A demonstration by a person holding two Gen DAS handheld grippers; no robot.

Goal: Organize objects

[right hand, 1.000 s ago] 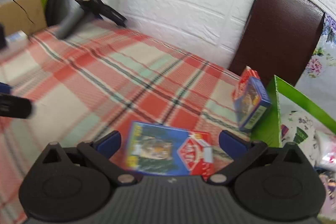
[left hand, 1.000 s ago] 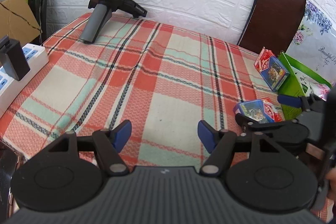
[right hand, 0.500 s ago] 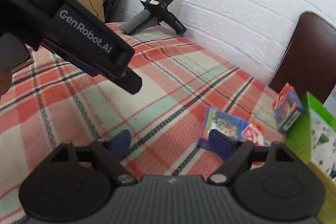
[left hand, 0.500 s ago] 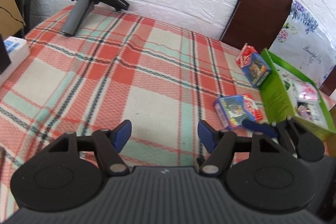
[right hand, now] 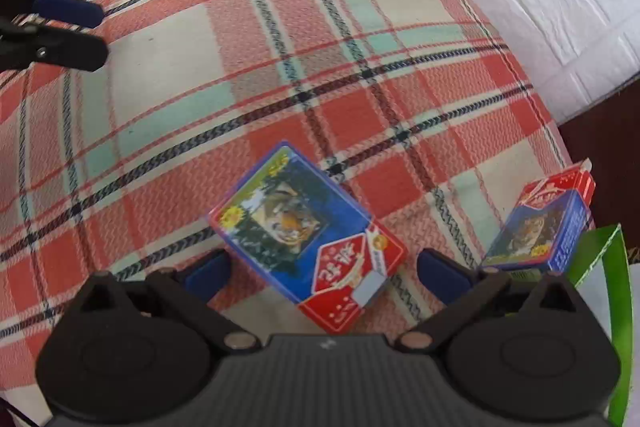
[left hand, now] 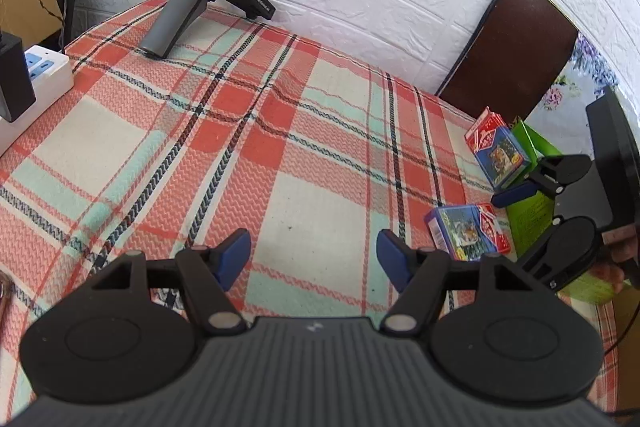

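Card box (right hand: 306, 235) with red label, lettering unreadable.

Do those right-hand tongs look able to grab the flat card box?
Probably yes. The right tongs hang open above the flat card box, their jaws having just widened; nothing blocks them.

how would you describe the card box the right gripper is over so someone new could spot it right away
Start at the plaid tablecloth and go to its edge by the green box. Two blue-and-red card boxes sit there. The one meant is the flat card box, lying face up between the open right gripper fingers, while the leaning card box is propped against the green box.
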